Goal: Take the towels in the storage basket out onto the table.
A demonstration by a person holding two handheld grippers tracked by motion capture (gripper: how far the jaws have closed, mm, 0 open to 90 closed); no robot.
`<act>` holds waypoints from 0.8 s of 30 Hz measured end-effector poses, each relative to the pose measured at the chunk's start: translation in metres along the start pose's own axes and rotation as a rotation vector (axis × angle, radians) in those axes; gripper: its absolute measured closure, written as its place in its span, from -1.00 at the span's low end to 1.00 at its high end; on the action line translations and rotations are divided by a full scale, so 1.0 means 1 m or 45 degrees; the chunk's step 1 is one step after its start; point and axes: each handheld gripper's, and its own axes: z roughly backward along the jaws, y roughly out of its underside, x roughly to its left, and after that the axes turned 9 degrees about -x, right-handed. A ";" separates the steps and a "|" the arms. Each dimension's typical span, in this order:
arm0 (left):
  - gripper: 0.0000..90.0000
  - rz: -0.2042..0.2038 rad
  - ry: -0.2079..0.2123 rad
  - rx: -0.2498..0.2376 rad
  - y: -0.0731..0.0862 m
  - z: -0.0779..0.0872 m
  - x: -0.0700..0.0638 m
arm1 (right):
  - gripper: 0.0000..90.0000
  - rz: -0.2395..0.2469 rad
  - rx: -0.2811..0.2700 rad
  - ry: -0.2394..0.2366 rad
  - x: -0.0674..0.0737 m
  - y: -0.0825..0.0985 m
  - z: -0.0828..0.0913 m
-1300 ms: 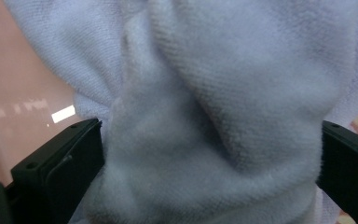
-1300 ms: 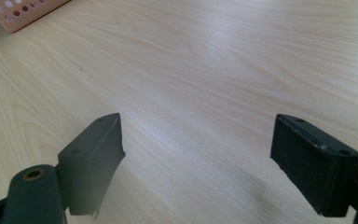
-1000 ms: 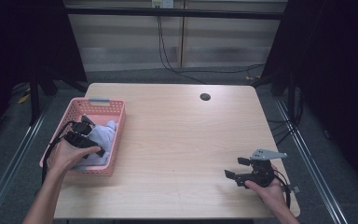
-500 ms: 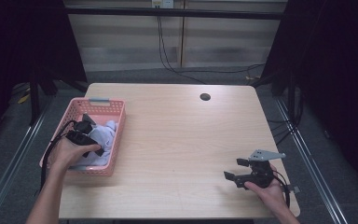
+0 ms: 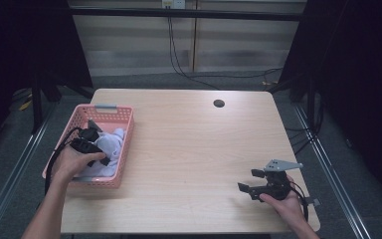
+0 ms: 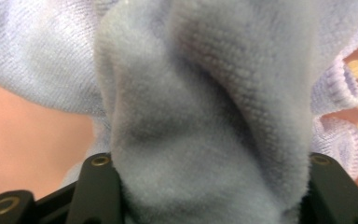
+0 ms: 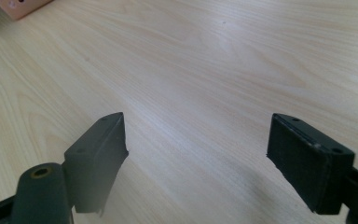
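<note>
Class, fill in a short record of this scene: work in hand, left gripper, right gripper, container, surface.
work in hand: gripping a pale blue cloth in the basket
left gripper: jaws just been closing, cloth bunched between them
right gripper: jaws apart, nothing between them, over bare wood
container: pink basket, at the table's left edge
surface: light wooden table

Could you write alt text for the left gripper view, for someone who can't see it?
A thick fold of pale blue cloth bulges up close between the left gripper's two black jaws, which have just been closing and now press on it from both sides. Behind the cloth, blurred, are parts of a pink basket, its perforated wall at the right edge.
</note>
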 end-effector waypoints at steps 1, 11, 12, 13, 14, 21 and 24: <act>0.05 0.010 0.007 -0.009 0.001 0.000 0.001 | -0.56 -0.015 -0.005 -0.009 -0.001 0.000 0.000; 0.08 0.030 0.024 -0.130 0.008 0.016 0.003 | -0.56 -0.021 -0.018 -0.001 -0.002 -0.001 0.003; 0.08 0.030 0.024 -0.130 0.008 0.016 0.003 | -0.56 -0.019 -0.017 0.001 -0.003 -0.001 0.003; 0.08 0.031 0.042 -0.153 0.010 0.023 0.004 | -0.56 -0.020 -0.018 0.005 -0.003 -0.001 0.003; 0.08 0.031 0.042 -0.153 0.010 0.023 0.004 | -0.56 -0.020 -0.018 0.005 -0.003 -0.001 0.003; 0.07 0.071 0.075 -0.262 0.019 0.042 0.008 | -0.56 -0.034 -0.025 0.017 -0.004 0.001 0.007; 0.05 0.073 0.081 -0.287 0.020 0.046 0.010 | -0.56 -0.031 -0.018 0.020 -0.004 0.001 0.007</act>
